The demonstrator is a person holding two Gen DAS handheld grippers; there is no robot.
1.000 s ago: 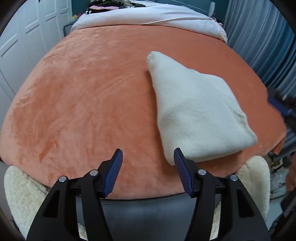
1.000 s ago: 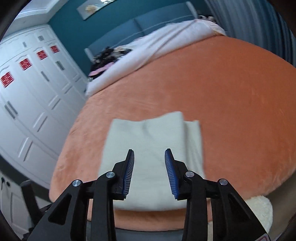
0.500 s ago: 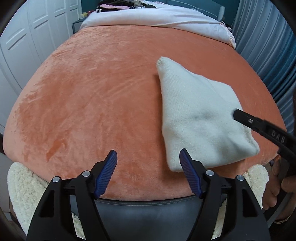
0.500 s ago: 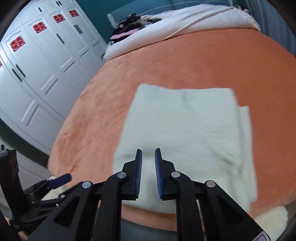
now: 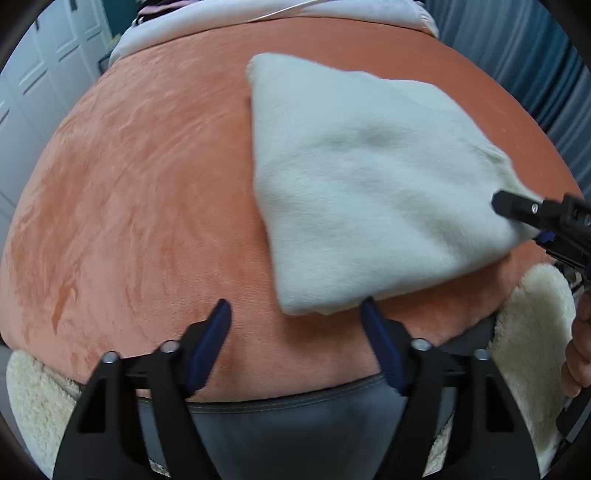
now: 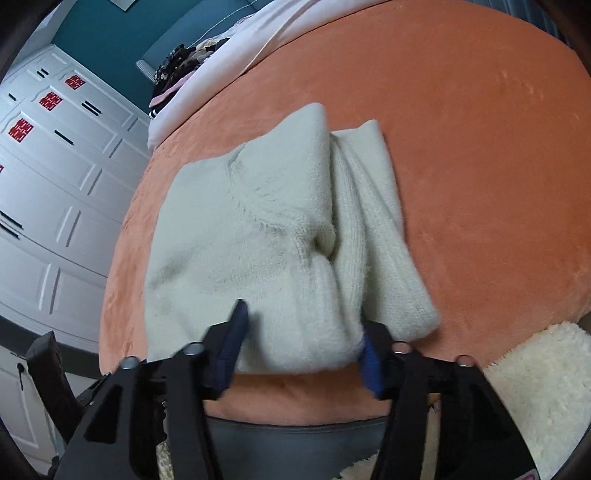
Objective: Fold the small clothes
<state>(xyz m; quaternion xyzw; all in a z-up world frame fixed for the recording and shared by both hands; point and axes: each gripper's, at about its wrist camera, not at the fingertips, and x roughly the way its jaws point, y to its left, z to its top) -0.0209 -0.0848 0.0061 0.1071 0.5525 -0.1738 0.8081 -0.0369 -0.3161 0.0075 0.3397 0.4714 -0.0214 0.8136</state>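
At the bed's near edge, your right claw (image 6: 301, 334) pinches the folded cream sweater (image 6: 258, 236) while your left claw (image 5: 295, 317) gapes empty; a one-sided lift could spill the fold.

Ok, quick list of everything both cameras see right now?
Cream sweater: one, folded, near part of blanket.
Orange blanket: one, covers bed.
White bedding: one, bed's far end.
Dark clothes: one pile, by bedding.
Wardrobe: one, white, far left.
Fleece: one, cream, near edge.
Curtain: one, blue, right.
Left gripper: black, open, just closing, sweater corner at its tips.
Right gripper: black, just closing, clamps sweater's near edge.
Hand: one, at right gripper.
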